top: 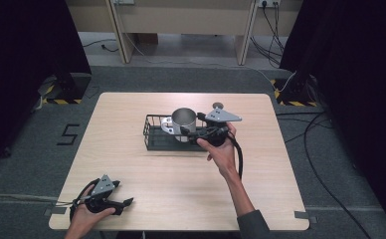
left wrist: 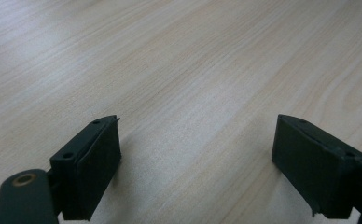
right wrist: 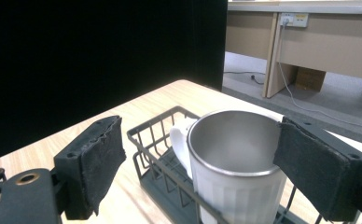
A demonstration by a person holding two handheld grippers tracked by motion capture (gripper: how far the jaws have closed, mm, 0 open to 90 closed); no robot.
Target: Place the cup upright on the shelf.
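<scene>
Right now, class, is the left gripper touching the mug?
Apart. The high view shows the left gripper at the table edge, the mug far off in the basket.

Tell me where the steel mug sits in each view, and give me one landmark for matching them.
High view: the steel mug stands mid-table, in the right part of the black wire basket, just left of the right gripper.
Right gripper view: the mug is low and right of centre, beside the right-hand jaw.
Left gripper view: looks onto the wooden tabletop.
Shared landmark: the basket, whose wall is left of the mug in the right gripper view.
</scene>
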